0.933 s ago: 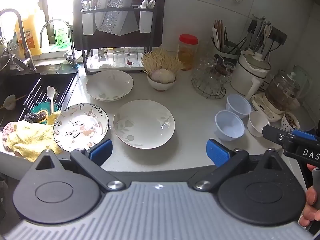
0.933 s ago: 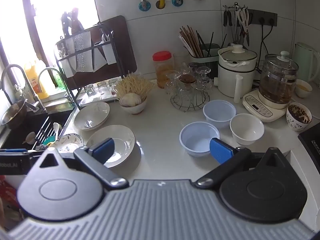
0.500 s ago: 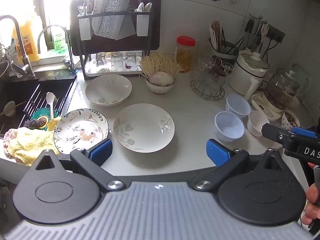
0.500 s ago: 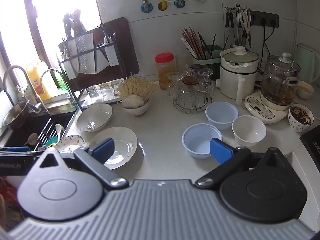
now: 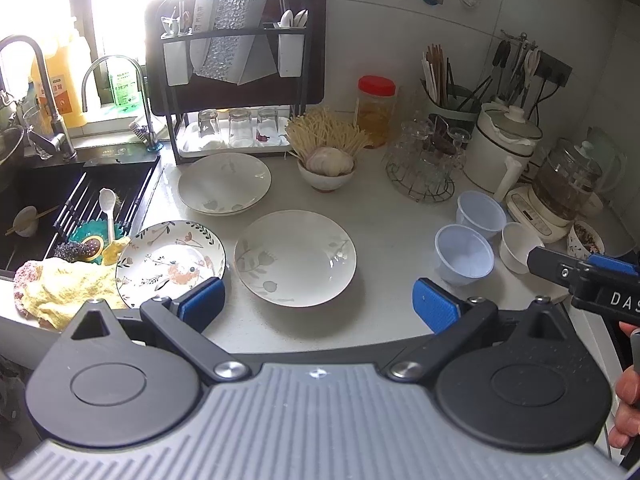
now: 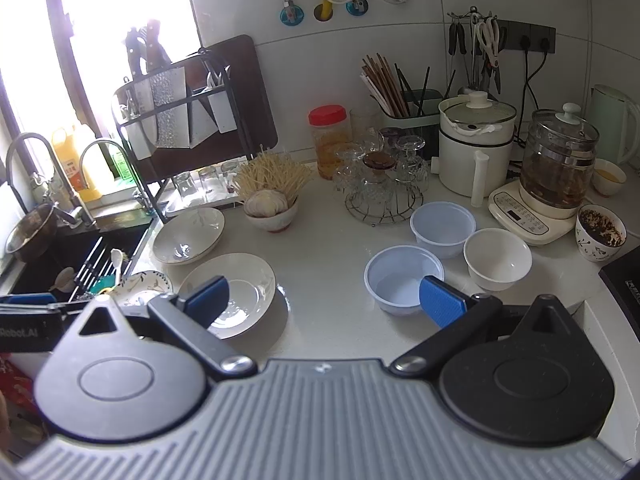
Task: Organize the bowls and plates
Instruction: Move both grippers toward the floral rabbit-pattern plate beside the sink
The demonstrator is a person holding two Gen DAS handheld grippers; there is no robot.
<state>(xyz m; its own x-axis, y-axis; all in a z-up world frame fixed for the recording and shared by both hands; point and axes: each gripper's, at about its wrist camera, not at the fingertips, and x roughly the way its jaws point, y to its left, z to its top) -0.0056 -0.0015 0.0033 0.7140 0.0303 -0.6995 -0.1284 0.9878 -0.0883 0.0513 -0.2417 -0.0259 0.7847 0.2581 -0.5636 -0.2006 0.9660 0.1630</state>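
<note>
Blue-padded fingers (image 5: 202, 303) of the left gripper (image 5: 318, 304) stood spread wide and empty low in the frame, above the counter's near edge, as did those of the right gripper (image 6: 324, 300) in its own view. Between the left gripper's fingers, at centre frame, lay a white plate (image 5: 295, 257); a floral plate (image 5: 170, 258) sat to its left by the sink (image 5: 24, 184), and a second white plate (image 5: 224, 182) lay behind, toward the upper middle. Three small bowls, two pale blue (image 6: 404, 278) (image 6: 443, 229) and one white (image 6: 497, 258), clustered at centre right of the right wrist view. Nothing appeared stacked or gathered, so the sorting seemed barely begun, with every plate and bowl left to group. Only the left wrist view showed the yellow cloth (image 5: 60, 286) at lower left and the floral plate whole; only the right wrist view took in the green kettle (image 6: 614, 120) at far right and the cup of dark leaves (image 6: 600, 232).
</note>
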